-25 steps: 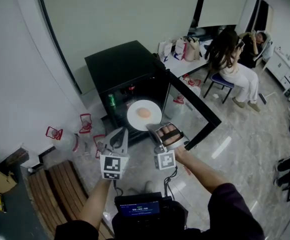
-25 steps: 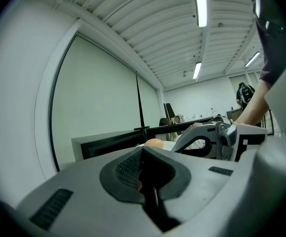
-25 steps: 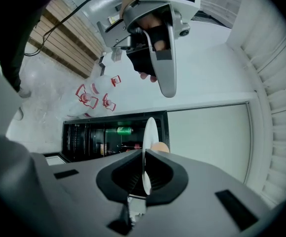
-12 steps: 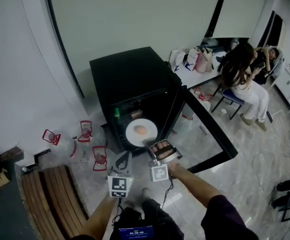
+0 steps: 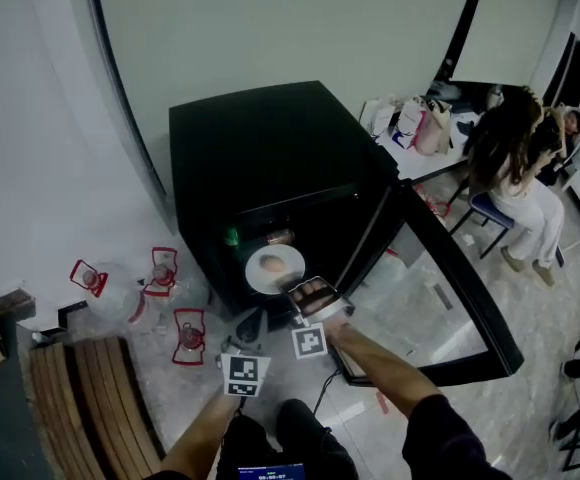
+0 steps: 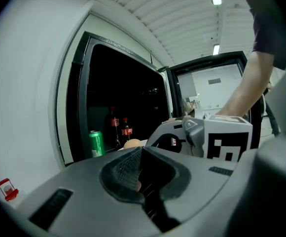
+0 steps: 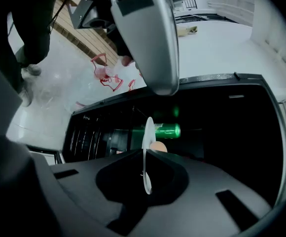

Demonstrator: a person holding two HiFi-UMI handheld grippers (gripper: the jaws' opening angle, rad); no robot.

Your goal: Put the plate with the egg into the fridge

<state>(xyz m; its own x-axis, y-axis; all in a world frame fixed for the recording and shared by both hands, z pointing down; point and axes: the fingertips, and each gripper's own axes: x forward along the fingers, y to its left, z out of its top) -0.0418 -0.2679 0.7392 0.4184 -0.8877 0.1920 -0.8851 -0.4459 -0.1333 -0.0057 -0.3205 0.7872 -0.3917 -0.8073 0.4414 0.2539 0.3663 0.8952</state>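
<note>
The boxy matte-black fridge [image 5: 270, 158] stands open. At its mouth the round glossy white plate [image 5: 288, 274] with a smooth tan egg [image 5: 271, 263] is clamped by its near rim in the right gripper [image 5: 295, 288]. The left gripper [image 5: 251, 320] has its jaws together, empty.

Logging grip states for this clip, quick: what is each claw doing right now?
Left claw: closed, holding nothing.
Right claw: closed on the rim of the plate with the egg.
</note>
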